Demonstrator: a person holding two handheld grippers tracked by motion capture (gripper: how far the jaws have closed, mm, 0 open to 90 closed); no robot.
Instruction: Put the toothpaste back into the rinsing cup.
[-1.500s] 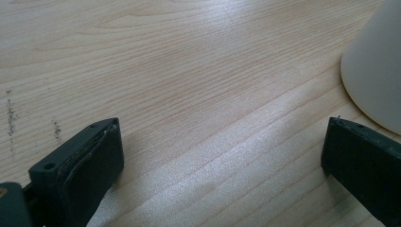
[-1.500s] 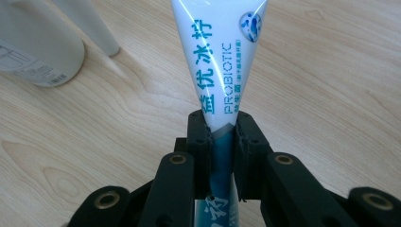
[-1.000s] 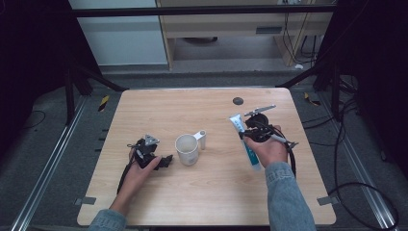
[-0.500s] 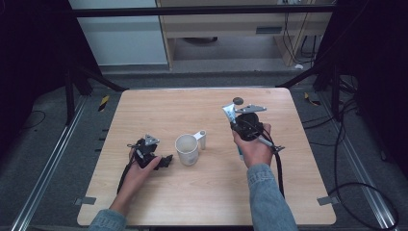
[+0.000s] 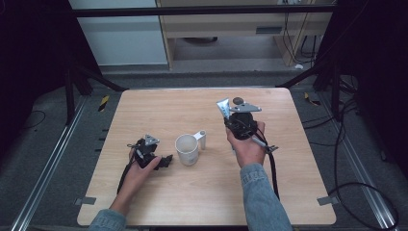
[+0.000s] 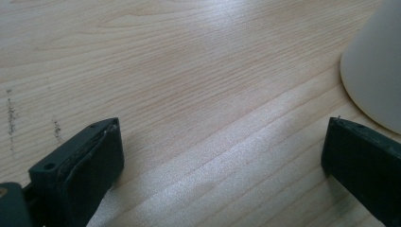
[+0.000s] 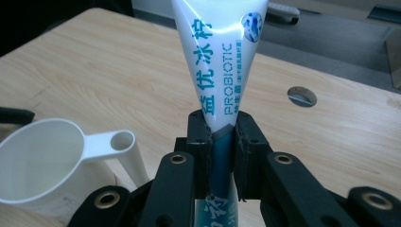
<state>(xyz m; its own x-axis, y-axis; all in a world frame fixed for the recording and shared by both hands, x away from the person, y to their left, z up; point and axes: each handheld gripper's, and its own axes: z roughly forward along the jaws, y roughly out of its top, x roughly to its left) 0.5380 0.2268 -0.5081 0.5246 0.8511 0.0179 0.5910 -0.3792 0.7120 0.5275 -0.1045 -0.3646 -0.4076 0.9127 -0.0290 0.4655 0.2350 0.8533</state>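
You are holding a toothpaste tube above the worktop [image 5: 144, 103].
The white cup [image 5: 187, 148] is standing mid-worktop; your right claw [image 7: 221, 142] is pinching the toothpaste tube [image 7: 222, 61] upright; your left claw [image 6: 222, 156] is resting wide open, empty, beside the cup.

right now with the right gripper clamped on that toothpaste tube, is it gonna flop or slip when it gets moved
The toothpaste tube looks soft: its body narrows where the right gripper pinches it, so it will probably bend rather than stay rigid. Its glossy skin may let it slide. The flat crimped end stands above the jaws, so it may sway a little.
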